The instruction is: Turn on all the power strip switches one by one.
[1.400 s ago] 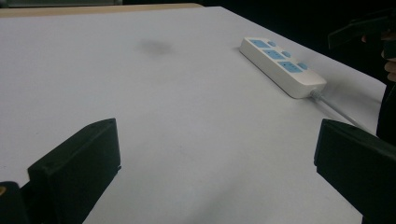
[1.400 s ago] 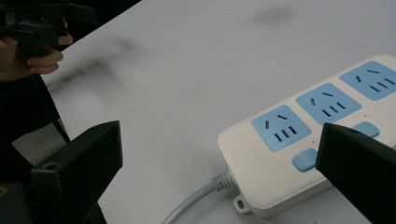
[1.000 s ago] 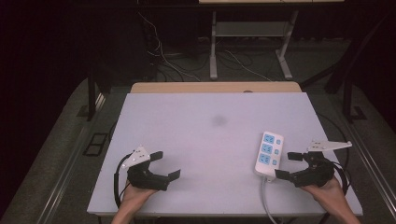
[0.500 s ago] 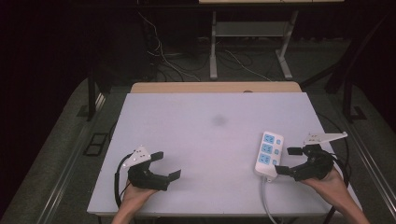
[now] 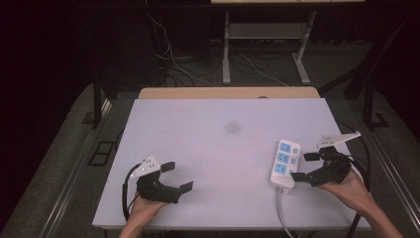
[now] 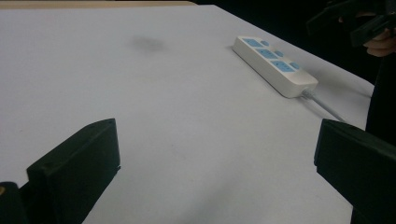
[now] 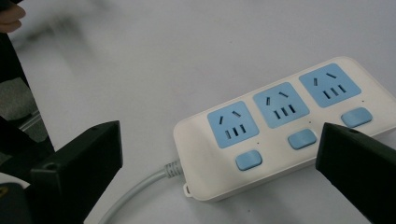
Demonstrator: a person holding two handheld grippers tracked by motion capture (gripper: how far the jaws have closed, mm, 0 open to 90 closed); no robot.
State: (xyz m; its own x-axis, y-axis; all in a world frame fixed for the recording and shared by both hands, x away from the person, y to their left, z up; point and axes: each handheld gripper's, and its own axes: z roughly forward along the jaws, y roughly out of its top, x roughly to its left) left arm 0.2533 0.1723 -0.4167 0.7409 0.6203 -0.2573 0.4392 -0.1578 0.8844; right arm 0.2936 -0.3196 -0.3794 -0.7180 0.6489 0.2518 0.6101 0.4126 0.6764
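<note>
Where the white table (image 5: 218, 148) nears its right edge, a white three-socket power strip (image 5: 285, 163) is laid flat, its blue socket faces and blue switches turned upward and its grey cord (image 5: 283, 218) trailed off toward the person's side. Just beside it, on its right, the right gripper (image 5: 303, 166) is held low with its jaws spread wide; in the right gripper view the strip (image 7: 280, 126) is framed between the two black jaws, with its cord end (image 7: 140, 186) nearest the camera, but nothing is pinched yet. The step in hand is judged to be the approach to a grasp of the strip. For the next move, the jaws would need to be brought over the body's two long sides and pressed together squarely, clear of the switches. Well apart, near the table's left front, the left gripper (image 5: 178, 176) is rested with its jaws likewise spread and empty, pointed across toward the strip (image 6: 273, 65).
</note>
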